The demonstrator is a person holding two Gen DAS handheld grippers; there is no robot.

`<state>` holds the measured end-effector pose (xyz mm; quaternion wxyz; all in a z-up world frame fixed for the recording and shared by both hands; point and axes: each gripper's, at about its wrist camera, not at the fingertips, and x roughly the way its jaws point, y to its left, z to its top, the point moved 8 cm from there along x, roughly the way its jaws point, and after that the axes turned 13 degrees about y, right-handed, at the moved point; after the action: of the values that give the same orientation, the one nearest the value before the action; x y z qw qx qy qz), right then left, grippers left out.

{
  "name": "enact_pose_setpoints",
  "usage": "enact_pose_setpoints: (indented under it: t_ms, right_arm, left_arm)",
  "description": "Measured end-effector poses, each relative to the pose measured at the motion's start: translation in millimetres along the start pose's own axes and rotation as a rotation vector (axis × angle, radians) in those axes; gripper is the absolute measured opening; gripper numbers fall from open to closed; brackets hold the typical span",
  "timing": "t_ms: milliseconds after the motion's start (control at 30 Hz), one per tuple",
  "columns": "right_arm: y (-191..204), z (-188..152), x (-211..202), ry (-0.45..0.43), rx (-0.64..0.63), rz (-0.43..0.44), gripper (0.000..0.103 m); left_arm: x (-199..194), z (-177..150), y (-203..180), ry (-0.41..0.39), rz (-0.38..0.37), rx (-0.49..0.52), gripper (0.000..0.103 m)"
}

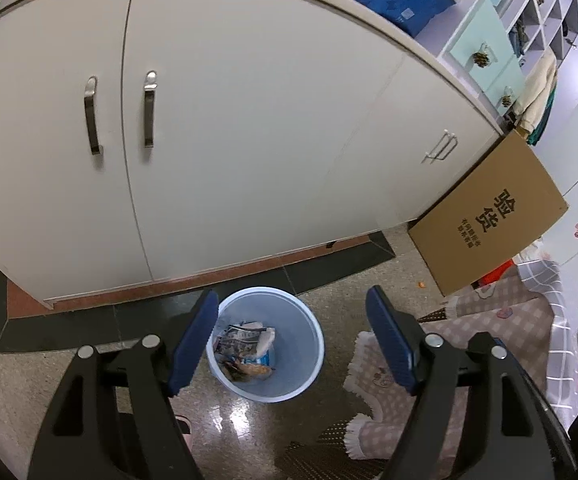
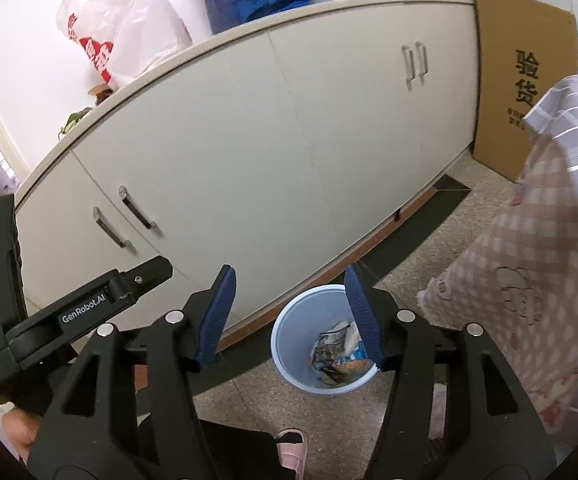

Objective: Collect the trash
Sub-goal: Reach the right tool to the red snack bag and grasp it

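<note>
A light blue waste bin (image 1: 307,340) stands on the floor in front of a white cabinet. Crumpled snack wrappers (image 1: 247,346) lie at its bottom. My left gripper (image 1: 293,336) hovers above the bin, open, with nothing between its blue pads. In the right wrist view the same bin (image 2: 293,340) sits low in the middle with the wrappers (image 2: 339,350) inside. My right gripper (image 2: 289,312) is open above the bin's left side and holds nothing. The left gripper's black body (image 2: 69,312) shows at the left of that view.
The white cabinet (image 1: 229,128) with metal handles fills the back. A cardboard box (image 1: 493,216) leans at its right end. A pink checked cloth (image 1: 489,320) and a fringed mat (image 1: 373,380) lie to the right. A pink slipper (image 2: 291,452) is near the bottom.
</note>
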<state>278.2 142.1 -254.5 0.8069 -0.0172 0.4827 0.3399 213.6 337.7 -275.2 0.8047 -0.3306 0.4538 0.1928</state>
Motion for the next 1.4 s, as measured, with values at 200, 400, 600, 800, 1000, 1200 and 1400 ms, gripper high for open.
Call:
enact_pose_setpoints:
  t_ms: [200, 400, 600, 800, 1000, 1200, 1400]
  right_arm:
    - [-22.5, 9.6, -57.1, -0.096, 0.030, -0.082, 0.063]
    - [-68.9, 14.9, -138.6, -0.247, 0.096, -0.227, 0.074]
    - [-157.1, 5.3, -212.5, -0.374, 0.287, -0.389, 0.082]
    - [-243.9, -3.6, -245.3, -0.390, 0.474, -0.533, 0.087]
    - [-302.7, 4.3, -222.8, -0.252, 0.536, -0.638, 0.087]
    - [-327.9, -2.0, -211.0, -0.177, 0.579, -0.588, 0.086]
    - [-332.0, -24.9, -237.0, -0.240, 0.572, -0.482, 0.052]
  left_arm:
    - [-19.2, -5.3, -50.8, -0.012, -0.060, 0.090, 0.075]
    - [-41.3, -16.0, -131.5, -0.031, -0.143, 0.217, 0.075]
    - [-42.1, -39.2, -230.0, 0.005, -0.204, 0.380, 0.075]
    - [-23.7, -65.1, -301.9, 0.068, -0.217, 0.491, 0.076]
    - [-6.2, -79.7, -337.9, 0.105, -0.201, 0.535, 0.076]
    - [8.3, -96.6, -366.4, 0.139, -0.192, 0.585, 0.076]
    - [15.5, -115.4, -397.1, 0.163, -0.215, 0.633, 0.076]
